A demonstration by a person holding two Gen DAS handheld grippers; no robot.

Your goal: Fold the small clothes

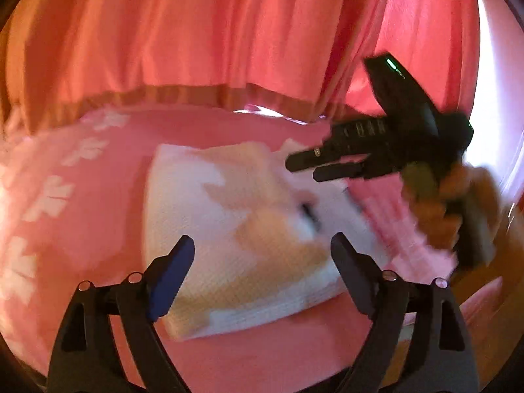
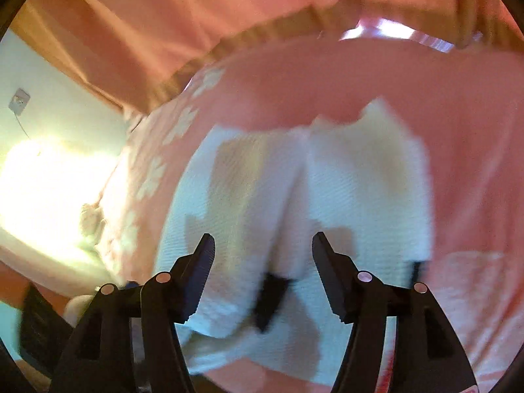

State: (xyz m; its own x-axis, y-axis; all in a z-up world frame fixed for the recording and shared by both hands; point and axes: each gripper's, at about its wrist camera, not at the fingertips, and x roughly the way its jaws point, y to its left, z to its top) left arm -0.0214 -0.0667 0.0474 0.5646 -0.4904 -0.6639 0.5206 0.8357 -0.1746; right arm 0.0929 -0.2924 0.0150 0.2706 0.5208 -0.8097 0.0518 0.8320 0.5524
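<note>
Fingers (image 1: 183,255) spread, white garment (image 1: 229,216) lying flat

Motion-blurred right hand-held gripper (image 1: 306,167) and white garment (image 2: 327,180)

A small white garment (image 1: 229,229) of ribbed, textured knit cloth with soft tan patches lies on a pink bedspread (image 1: 98,170) of matt woven fabric printed with pale flower shapes. Behind hangs a pink-red curtain (image 1: 163,32) of thin, smooth cloth in folds, with a duller brownish hem. The left gripper (image 1: 262,255) and right gripper (image 2: 263,252) are matt black plastic with small shiny metal pins; one left finger (image 1: 170,278) carries a blue pad.
</note>
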